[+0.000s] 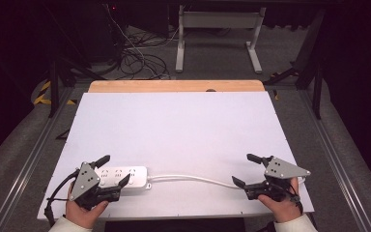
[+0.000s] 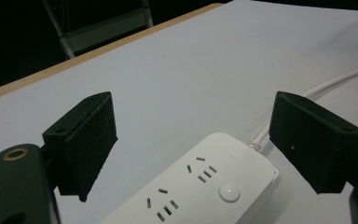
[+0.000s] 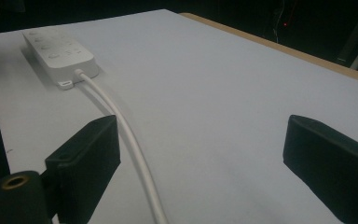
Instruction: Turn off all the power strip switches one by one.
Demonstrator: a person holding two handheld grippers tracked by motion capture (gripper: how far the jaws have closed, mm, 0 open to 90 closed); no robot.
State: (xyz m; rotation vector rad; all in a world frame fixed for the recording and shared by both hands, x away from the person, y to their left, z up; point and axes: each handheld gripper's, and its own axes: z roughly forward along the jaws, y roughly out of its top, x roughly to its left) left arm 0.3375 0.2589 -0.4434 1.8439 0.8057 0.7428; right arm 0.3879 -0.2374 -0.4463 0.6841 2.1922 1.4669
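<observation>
A white power strip (image 1: 121, 176) lies flat near the table's front left, sockets up, with a round button (image 2: 229, 192) at its cable end. Its white cable (image 1: 198, 180) runs right along the table. My left gripper (image 1: 112, 169) is open, its jaws astride the strip's left part without closing on it (image 2: 200, 177). My right gripper (image 1: 246, 170) is open at the front right, jaws spread over the cable (image 3: 137, 154), which passes close to one jaw. The strip (image 3: 58, 53) lies far off in the right gripper view.
The white table top (image 1: 178, 130) has a wooden strip (image 1: 174, 86) along its far edge. Beyond it stand a white desk frame (image 1: 217, 34) and loose cables (image 1: 135, 58) on the floor. Black stands flank the table.
</observation>
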